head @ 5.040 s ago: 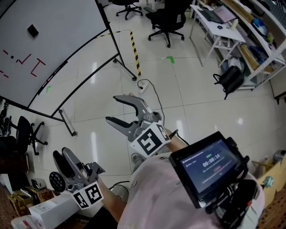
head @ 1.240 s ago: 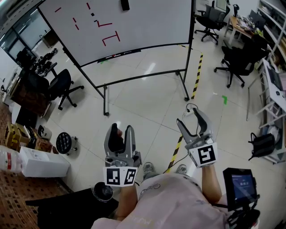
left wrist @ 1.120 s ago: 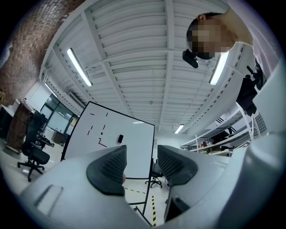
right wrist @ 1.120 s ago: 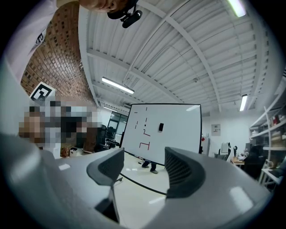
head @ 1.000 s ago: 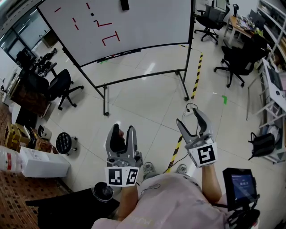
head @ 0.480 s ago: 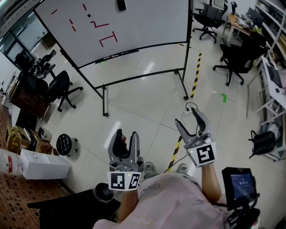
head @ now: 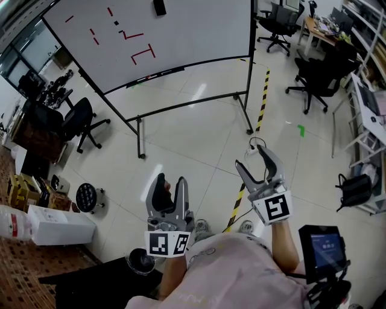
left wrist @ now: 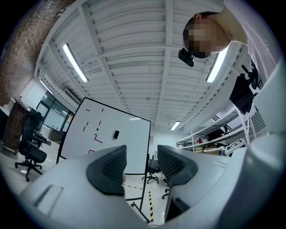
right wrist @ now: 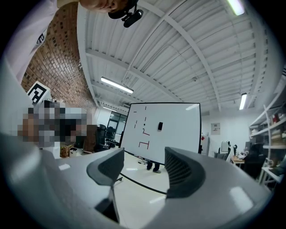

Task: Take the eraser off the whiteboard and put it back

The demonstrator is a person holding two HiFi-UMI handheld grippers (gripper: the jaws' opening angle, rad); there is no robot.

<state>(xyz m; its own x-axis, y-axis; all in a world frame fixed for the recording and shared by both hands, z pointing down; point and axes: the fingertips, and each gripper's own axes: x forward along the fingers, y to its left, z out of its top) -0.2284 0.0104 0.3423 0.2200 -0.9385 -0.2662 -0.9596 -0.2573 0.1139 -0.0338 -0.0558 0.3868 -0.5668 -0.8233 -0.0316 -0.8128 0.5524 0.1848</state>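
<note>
Grey left gripper drifted slightly lower-right in head view, narrow gap, empty; grey right gripper wide apart, empty (both well short of board). Small black rectangular eraser sits high on white wheeled whiteboard.

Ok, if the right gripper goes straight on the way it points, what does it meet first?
Probably the whiteboard. The right gripper is open and empty, and its view shows only open floor before the board. Depth is hard to judge, so treat that as likely, not certain.
</note>
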